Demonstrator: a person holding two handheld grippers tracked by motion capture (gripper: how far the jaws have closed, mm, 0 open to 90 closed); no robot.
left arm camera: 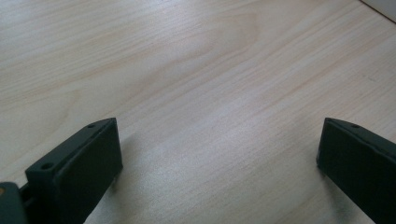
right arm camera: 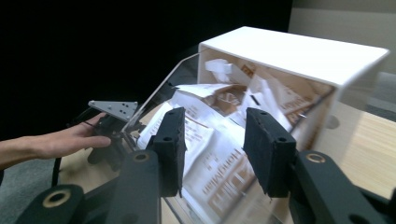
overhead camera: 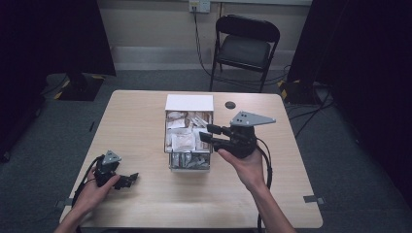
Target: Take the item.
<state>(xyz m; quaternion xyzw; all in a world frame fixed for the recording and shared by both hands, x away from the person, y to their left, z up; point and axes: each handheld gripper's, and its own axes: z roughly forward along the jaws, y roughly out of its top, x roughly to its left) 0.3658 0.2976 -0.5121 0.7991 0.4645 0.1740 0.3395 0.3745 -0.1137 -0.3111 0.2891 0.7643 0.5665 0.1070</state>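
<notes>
The right claw [right arm camera: 212, 149] fills the foreground of its own view, its two black jaws parted with nothing between them, aimed at the paper packets [right arm camera: 219, 140] heaped behind the clear front of a box [right arm camera: 299, 51]. From above, the same claw [overhead camera: 206, 133] hangs at the right edge of that box [overhead camera: 189, 103], which sits in the middle of the pale wooden surface [overhead camera: 141, 199], its white lid end toward the far side and its transparent tray heaped with white packets [overhead camera: 184, 138]. No packet is in the jaws yet, and none lies out on the wood, so the picking appears to be at its very start: the reach is made, the grasp is still to come, and every packet remains inside the box.

The left claw [overhead camera: 127, 180] rests low on the near left of the surface, well apart from the box; its own view shows its jaws spread wide over bare wood grain [left arm camera: 196, 93], holding nothing. The left hand [right arm camera: 70, 140] wraps its grip.

Beyond the surface stand a folding chair [overhead camera: 247, 46] and a small dark disc [overhead camera: 230, 105] just behind the box.
</notes>
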